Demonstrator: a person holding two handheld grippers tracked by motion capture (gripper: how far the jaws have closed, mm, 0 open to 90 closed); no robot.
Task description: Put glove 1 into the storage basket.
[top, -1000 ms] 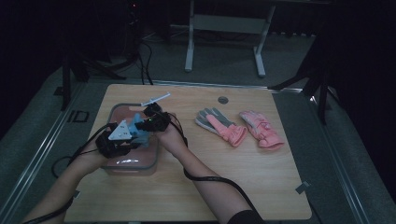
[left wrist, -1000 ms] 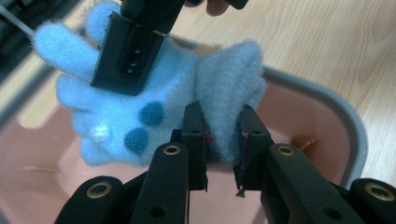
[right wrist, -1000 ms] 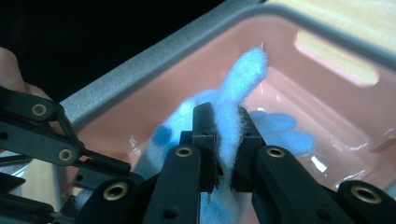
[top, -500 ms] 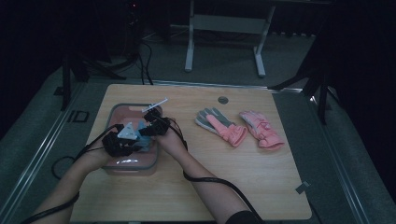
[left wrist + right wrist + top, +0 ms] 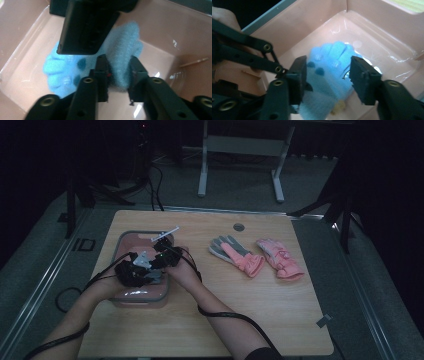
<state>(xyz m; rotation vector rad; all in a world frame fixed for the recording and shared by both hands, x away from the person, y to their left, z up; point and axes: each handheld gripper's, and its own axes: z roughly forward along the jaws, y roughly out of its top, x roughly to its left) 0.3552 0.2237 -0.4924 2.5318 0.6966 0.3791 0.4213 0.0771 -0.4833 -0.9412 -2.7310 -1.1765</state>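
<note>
High view first: I counted one wooden table [image 5: 260, 320], one pink tub [image 5: 125, 240] at its left, and two pink-and-grey gloves [image 5: 236, 255] [image 5: 280, 258] lying side by side to the right, well apart from the tub. Both my hands met over the tub, left gripper [image 5: 131, 272] and right gripper [image 5: 165, 257] close together, with a thin white stick [image 5: 165, 234] across the tub's far rim. From there I could not see into the tub. Left gripper view added that: one blue glove [image 5: 125, 42] lay in the tub's bottom, and my left gripper's jaws pinched a bunched fold of it, having just eased slightly. Right gripper view showed the glove's fingers and dark dots, and my right gripper [image 5: 325, 72] let go, its jaws just opened and standing apart on either side of the glove without pressing it.
</note>
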